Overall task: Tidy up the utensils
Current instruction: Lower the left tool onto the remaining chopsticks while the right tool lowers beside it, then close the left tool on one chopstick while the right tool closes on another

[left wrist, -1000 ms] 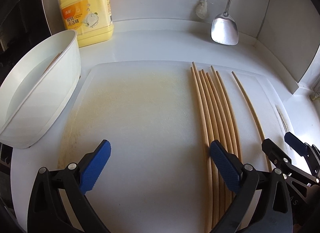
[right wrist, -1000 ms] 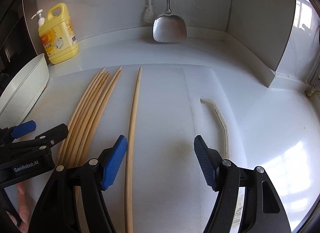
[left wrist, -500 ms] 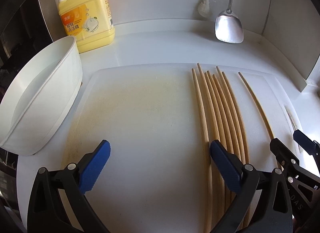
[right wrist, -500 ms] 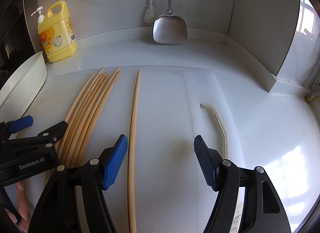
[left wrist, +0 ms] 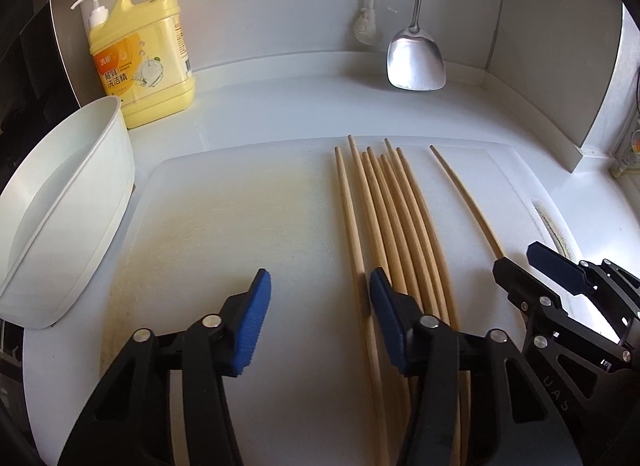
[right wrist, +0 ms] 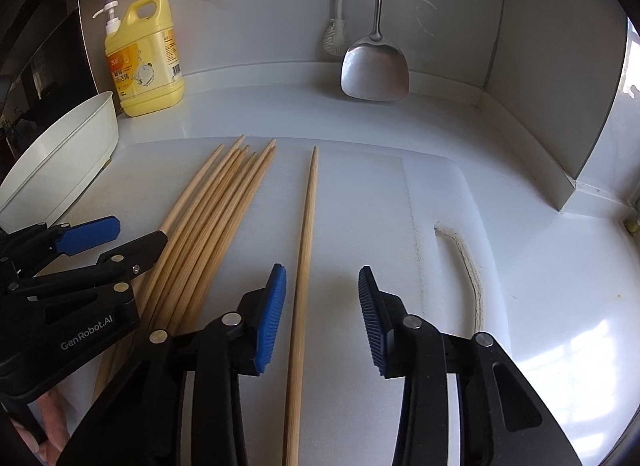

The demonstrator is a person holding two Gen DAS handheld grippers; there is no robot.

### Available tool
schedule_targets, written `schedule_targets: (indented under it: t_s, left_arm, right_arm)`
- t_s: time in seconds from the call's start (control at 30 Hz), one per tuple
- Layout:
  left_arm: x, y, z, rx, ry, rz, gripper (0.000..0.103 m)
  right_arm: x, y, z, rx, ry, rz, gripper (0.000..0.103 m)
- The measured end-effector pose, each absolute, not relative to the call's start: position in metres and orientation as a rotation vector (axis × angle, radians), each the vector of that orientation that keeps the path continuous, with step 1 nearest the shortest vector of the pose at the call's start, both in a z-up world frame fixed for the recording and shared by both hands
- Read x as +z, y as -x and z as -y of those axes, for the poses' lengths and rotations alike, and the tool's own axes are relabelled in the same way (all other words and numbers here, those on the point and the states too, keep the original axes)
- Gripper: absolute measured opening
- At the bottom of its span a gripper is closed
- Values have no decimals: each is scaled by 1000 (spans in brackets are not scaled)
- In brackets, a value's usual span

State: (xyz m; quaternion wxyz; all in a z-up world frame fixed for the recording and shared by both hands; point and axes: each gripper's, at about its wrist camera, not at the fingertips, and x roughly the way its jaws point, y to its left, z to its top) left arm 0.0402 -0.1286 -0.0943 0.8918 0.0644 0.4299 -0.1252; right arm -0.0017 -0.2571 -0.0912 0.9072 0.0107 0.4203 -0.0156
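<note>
Several long wooden chopsticks (left wrist: 394, 217) lie side by side on a white cutting board (left wrist: 224, 225); they also show in the right wrist view (right wrist: 208, 234). One single chopstick (left wrist: 466, 201) lies apart to their right, and in the right wrist view (right wrist: 304, 266) it runs between that gripper's fingers. My left gripper (left wrist: 320, 314) is open and empty, its right finger over the bundle's left side. My right gripper (right wrist: 322, 314) is open, low over the board, straddling the single chopstick. Each gripper shows in the other's view, the left (right wrist: 80, 242) and the right (left wrist: 560, 278).
A white oval bin (left wrist: 60, 225) stands left of the board. A yellow detergent bottle (left wrist: 140, 49) stands at the back left. A metal spatula (left wrist: 416, 61) and a brush (left wrist: 366, 25) hang on the back wall. A wall corner closes the right side.
Both grippers have narrowed their jaws somewhat while staying open. Both views have tilted up a little, showing more of the back wall. The chopsticks have not moved.
</note>
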Motion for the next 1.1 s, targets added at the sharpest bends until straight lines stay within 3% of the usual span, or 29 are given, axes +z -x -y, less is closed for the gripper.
schedule_targets:
  t_s: [0.07, 0.13, 0.17, 0.63, 1.1]
  left_arm:
    - [-94, -37, 132, -276, -137, -890, 26]
    - [-93, -35, 134, -282, -144, -888, 15]
    - [-93, -34, 135, -283, -149, -886, 10]
    - [-85, -28, 112, -289, -20, -976, 7]
    - [11, 3, 44, -167, 62, -951, 7]
  right_arm:
    - [-91, 3, 254, -20, -19, -861, 23]
    - [-90, 4, 251, -16, -10, -858, 7]
    - [-90, 4, 249, -18, -3, -858, 7]
    - [-79, 16, 260, 5, -96, -878, 6]
    - [-3, 25, 223, 165, -71, -879, 7]
